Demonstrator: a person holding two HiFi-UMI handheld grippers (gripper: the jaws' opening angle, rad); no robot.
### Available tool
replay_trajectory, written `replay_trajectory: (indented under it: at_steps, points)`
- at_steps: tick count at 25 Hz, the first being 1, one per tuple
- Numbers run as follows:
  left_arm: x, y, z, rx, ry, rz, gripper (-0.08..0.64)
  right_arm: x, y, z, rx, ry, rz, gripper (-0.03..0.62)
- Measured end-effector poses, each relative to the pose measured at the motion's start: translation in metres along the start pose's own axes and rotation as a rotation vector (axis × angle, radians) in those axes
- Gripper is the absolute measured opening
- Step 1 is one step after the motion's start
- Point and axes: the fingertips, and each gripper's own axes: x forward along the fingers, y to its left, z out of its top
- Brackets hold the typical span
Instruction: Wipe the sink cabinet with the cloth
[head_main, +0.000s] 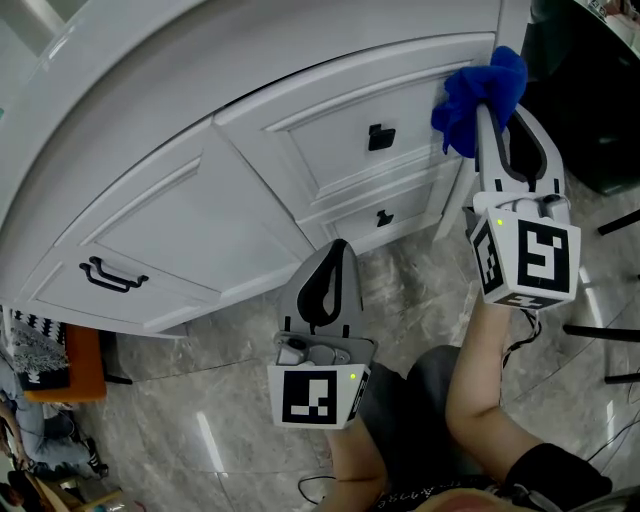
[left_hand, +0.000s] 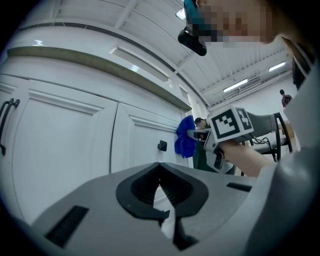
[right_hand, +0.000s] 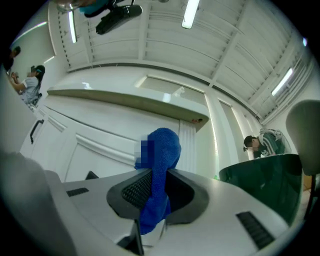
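Note:
The white sink cabinet (head_main: 200, 220) fills the upper left of the head view, with panelled doors and drawers. A blue cloth (head_main: 480, 95) is pressed against the cabinet's right end, near its top corner. My right gripper (head_main: 488, 112) is shut on this cloth; in the right gripper view the cloth (right_hand: 160, 155) runs up between the jaws of the gripper (right_hand: 155, 187) toward the cabinet (right_hand: 110, 125). My left gripper (head_main: 338, 250) hangs lower, in front of the cabinet's base, shut with nothing in it. The left gripper view shows its closed jaws (left_hand: 160, 186) and, beyond, the cloth (left_hand: 186, 137).
Two black knobs (head_main: 381, 137) (head_main: 384, 218) and a black bar handle (head_main: 110, 275) stick out from the cabinet front. A dark green bin (head_main: 590, 100) stands just right of the cabinet. Grey marbled floor (head_main: 220, 400) lies below. An orange stool (head_main: 80, 365) sits at the left.

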Motion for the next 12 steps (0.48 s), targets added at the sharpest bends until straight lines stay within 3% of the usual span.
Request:
replay_trajectory:
  at_steps: [5,12]
  points:
    - [-0.004,0.013,-0.003,0.001,0.008,0.04,0.005,-0.02,0.058,0.043,0.009,-0.085,0.188,0.081]
    - [-0.017,0.035,-0.003,-0.01,0.017,0.135,0.005,-0.034,0.149,0.009,0.102,-0.001,0.421,0.08]
